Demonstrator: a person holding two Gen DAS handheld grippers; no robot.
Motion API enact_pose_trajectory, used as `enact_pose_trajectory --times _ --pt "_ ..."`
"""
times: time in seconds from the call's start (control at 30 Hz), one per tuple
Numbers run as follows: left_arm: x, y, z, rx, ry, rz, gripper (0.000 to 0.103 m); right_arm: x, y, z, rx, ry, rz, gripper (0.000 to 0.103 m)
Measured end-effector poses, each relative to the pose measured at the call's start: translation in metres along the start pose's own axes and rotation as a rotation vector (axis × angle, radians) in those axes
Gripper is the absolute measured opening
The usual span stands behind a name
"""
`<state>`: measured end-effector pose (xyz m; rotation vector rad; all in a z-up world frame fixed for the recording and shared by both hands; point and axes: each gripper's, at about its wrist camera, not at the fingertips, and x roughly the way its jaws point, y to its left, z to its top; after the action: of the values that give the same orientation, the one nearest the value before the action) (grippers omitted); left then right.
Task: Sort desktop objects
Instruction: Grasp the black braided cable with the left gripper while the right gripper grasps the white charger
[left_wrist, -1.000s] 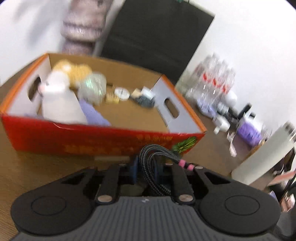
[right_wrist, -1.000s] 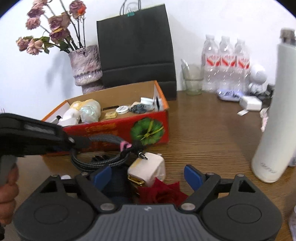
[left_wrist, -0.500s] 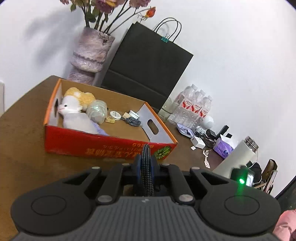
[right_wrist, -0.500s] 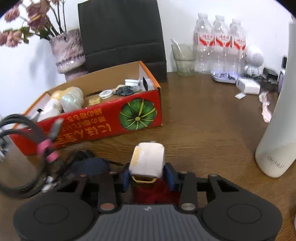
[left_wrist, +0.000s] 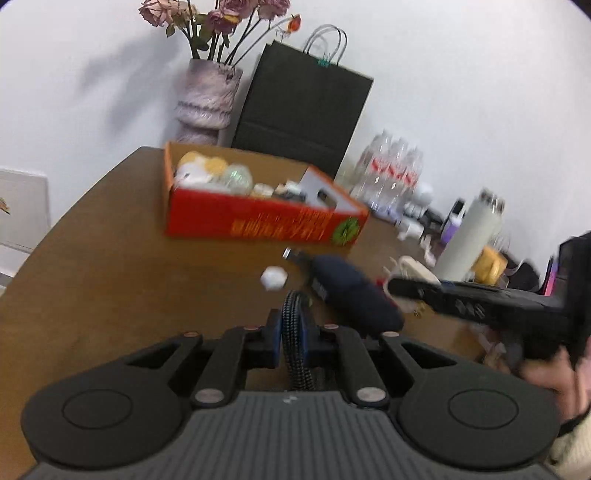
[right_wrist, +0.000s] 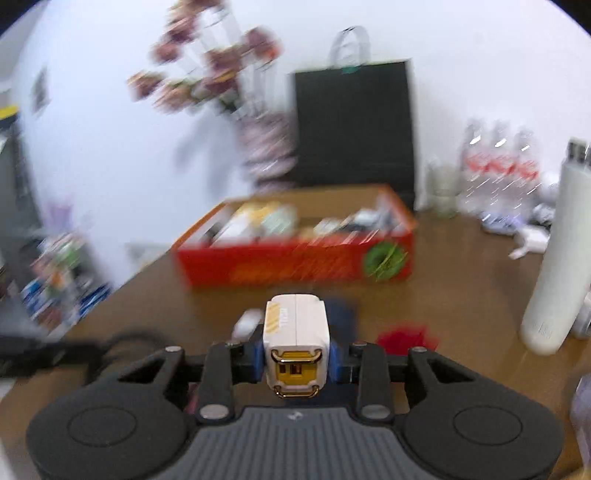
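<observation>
My left gripper (left_wrist: 291, 332) is shut on a black braided cable (left_wrist: 293, 343), held above the wooden table. My right gripper (right_wrist: 295, 356) is shut on a white charger block (right_wrist: 295, 332) with gold clips, lifted off the table; it also shows in the left wrist view (left_wrist: 417, 291) at the right. The red cardboard box (left_wrist: 258, 221) holds several small items and a white plush; it also shows in the right wrist view (right_wrist: 295, 258), ahead of both grippers. A dark blue pouch (left_wrist: 351, 295), a small white piece (left_wrist: 272, 277) and a red flower (right_wrist: 406, 336) lie on the table.
A tall white flask (right_wrist: 557, 269) stands at the right. Water bottles (right_wrist: 498, 170), a black paper bag (left_wrist: 303, 107) and a vase of dried roses (left_wrist: 207, 99) stand behind the box. Small clutter (left_wrist: 417, 218) lies at the far right.
Both grippers have pulled back and up from the box. The right gripper has lifted the charger off the table. The left gripper keeps the cable.
</observation>
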<state>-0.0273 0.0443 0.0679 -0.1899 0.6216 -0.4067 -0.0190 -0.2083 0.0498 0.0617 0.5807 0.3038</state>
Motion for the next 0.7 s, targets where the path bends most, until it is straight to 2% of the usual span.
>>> enact_pose_trajectory --times 0.1,0.23,0.33,0.5,0.6,0.7 --pt "-0.012 -0.012 -0.014 0.082 -0.022 0.015 0.011 -0.007 0.020 -0.031 -0.017 0.095 0.064 0.031" --pt "-0.011 -0.025 -0.025 0.137 -0.012 -0.030 0.011 -0.005 0.040 -0.055 -0.032 0.150 0.107 0.031" --pt "-0.005 -0.029 -0.034 0.141 -0.003 -0.024 0.015 -0.003 0.054 -0.061 -0.084 0.129 0.090 0.031" --pt "0.015 -0.033 -0.043 0.118 0.037 -0.109 0.018 0.000 0.049 -0.060 -0.063 0.144 0.095 0.031" --pt "0.026 -0.035 -0.047 0.103 0.060 -0.054 0.013 -0.003 0.050 -0.064 -0.067 0.134 0.081 0.031" --pt "0.015 -0.037 -0.044 0.105 0.002 -0.059 0.011 -0.011 0.041 -0.065 -0.053 0.107 0.036 0.031"
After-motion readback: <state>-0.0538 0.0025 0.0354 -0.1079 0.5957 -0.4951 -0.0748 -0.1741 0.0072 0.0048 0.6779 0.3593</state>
